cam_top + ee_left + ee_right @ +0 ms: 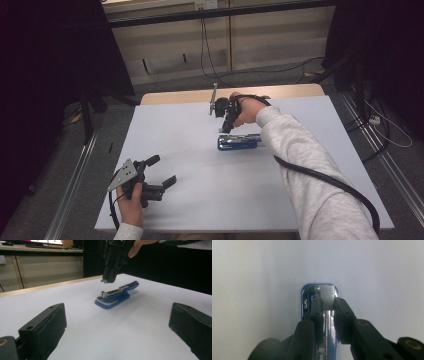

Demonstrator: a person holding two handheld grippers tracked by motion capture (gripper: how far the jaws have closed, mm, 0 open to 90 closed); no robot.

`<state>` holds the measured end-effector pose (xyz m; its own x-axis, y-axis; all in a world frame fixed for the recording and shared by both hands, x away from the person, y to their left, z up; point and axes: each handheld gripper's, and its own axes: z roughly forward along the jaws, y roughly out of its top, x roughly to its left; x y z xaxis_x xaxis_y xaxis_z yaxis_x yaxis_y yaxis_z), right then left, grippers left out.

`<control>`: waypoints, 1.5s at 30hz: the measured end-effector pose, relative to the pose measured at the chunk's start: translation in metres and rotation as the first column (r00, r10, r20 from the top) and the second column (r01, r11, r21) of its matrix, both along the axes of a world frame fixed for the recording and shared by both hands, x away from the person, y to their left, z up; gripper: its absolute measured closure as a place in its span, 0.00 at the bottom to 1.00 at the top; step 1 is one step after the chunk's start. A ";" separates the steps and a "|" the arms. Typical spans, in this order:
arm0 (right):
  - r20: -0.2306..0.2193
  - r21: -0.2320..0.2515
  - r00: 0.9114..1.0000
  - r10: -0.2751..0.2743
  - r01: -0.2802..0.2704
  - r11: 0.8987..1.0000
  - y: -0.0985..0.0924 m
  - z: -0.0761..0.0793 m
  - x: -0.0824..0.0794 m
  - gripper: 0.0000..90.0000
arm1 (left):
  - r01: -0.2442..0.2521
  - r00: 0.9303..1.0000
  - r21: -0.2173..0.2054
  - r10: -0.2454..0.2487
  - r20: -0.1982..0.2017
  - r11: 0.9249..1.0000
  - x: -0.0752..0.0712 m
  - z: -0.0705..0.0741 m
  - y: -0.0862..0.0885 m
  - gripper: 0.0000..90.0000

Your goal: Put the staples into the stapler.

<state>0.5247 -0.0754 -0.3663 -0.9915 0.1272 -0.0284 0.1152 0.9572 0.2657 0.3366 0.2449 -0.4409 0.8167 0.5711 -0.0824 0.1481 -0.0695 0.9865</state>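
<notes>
A white-topped bench [200, 150] with a wooden far edge is seen in a dim room; cables trail on the grey floor [280, 75] behind. At the near left corner, the left tool [159, 174] is held with jaws spread wide, empty. Right of centre lies a blue stapler [239, 143]. Just above it, the right tool [225, 129] is held pointing down holding a small block of staples [328, 297] between its jaws.

Light grey fleece sleeve [310, 170] on right arm. Matte black two-jaw left gripper [159, 172] carries grey triangular plate; thick black cable [330, 181] trails.
</notes>
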 end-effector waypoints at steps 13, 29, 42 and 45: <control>-0.002 0.005 1.000 0.002 -0.002 1.000 0.002 -0.003 0.000 0.87 | -0.003 1.000 -0.007 0.003 -0.012 1.000 0.000 0.000 -0.001 0.01; -0.023 -0.003 1.000 -0.003 0.003 1.000 0.003 -0.012 -0.001 0.87 | 0.008 1.000 -0.016 -0.009 -0.024 1.000 0.000 -0.001 -0.002 0.01; -0.031 -0.010 0.999 -0.015 0.015 1.000 0.000 -0.021 -0.001 0.87 | 0.007 1.000 -0.010 -0.007 -0.017 1.000 0.000 -0.001 -0.002 0.01; -0.033 -0.002 0.999 -0.015 0.015 1.000 -0.001 -0.021 -0.001 0.87 | 0.013 1.000 -0.010 -0.013 -0.020 1.000 0.000 -0.001 -0.002 0.01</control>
